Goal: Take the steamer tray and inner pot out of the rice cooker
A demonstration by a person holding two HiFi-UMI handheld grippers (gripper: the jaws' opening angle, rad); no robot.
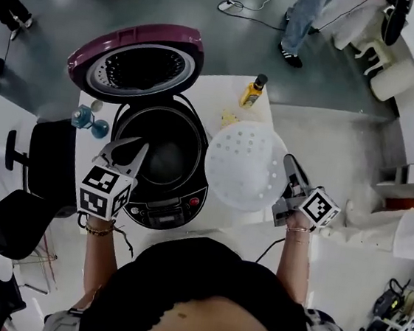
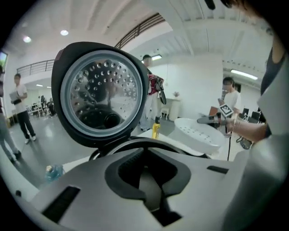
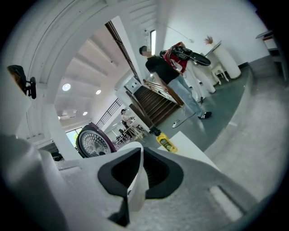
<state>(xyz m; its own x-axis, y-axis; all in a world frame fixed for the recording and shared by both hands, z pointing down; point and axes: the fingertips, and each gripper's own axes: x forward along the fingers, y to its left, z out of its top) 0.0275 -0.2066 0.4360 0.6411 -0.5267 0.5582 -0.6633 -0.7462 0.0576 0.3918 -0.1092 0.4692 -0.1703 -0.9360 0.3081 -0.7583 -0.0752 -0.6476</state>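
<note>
The rice cooker stands open on the white table, its purple lid tipped back. The dark inner pot sits inside. My left gripper is at the pot's left rim; in the left gripper view its jaws are shut on a thin dark edge, the pot's rim. The white perforated steamer tray is out of the cooker, over the table to its right. My right gripper is shut on the tray's right edge, and the white rim shows between its pads.
A yellow bottle stands at the table's far edge behind the tray. A small blue bottle sits left of the cooker, near a black chair. People stand on the grey floor beyond the table.
</note>
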